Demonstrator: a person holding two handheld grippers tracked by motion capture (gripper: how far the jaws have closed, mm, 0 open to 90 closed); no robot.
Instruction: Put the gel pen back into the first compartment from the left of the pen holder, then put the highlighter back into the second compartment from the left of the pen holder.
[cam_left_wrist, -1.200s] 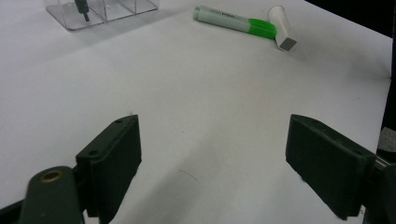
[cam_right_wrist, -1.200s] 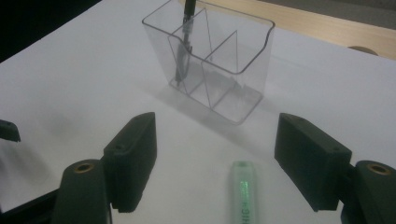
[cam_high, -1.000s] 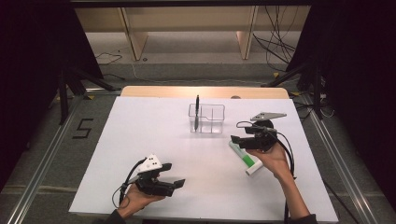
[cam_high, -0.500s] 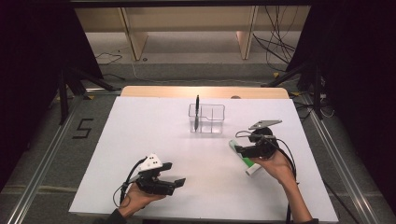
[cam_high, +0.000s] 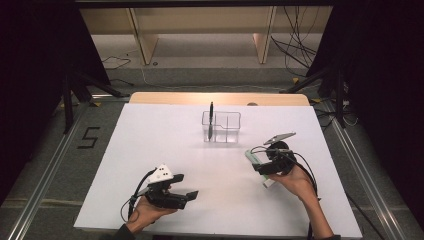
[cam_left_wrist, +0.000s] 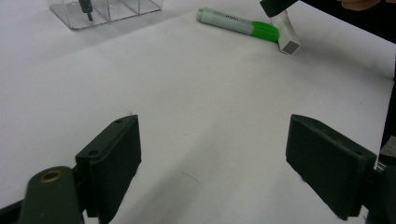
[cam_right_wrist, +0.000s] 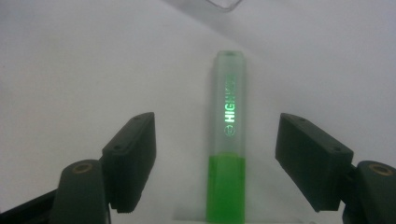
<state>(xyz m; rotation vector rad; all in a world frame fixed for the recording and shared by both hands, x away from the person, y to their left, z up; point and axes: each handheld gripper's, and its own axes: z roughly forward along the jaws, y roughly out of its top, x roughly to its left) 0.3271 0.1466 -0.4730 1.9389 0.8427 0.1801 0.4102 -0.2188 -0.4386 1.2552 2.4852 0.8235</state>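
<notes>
A green highlighter (cam_high: 253, 158) with a pale clear cap lies flat on the white table (cam_high: 165, 150) at the right. My right gripper (cam_high: 261, 168) hovers over it, open. In the right gripper view the highlighter (cam_right_wrist: 228, 140) lies lengthwise between the two jaws, apart from both, cap pointing away from my right gripper (cam_right_wrist: 217, 128). My left gripper (cam_high: 188, 195) rests near the table's front left, open with nothing between its jaws. From my left gripper (cam_left_wrist: 215, 135), the highlighter (cam_left_wrist: 238, 24) shows far off.
A clear plastic organiser (cam_high: 221, 126) stands mid-table toward the back, with a black pen (cam_high: 211, 117) upright in its left compartment. The organiser (cam_left_wrist: 107, 9) also appears at the top left of the left gripper view. Dark drapes flank the table.
My right gripper has come slightly nearer and lower over the highlighter, so it now straddles the pen's body. The left gripper has stayed put.
</notes>
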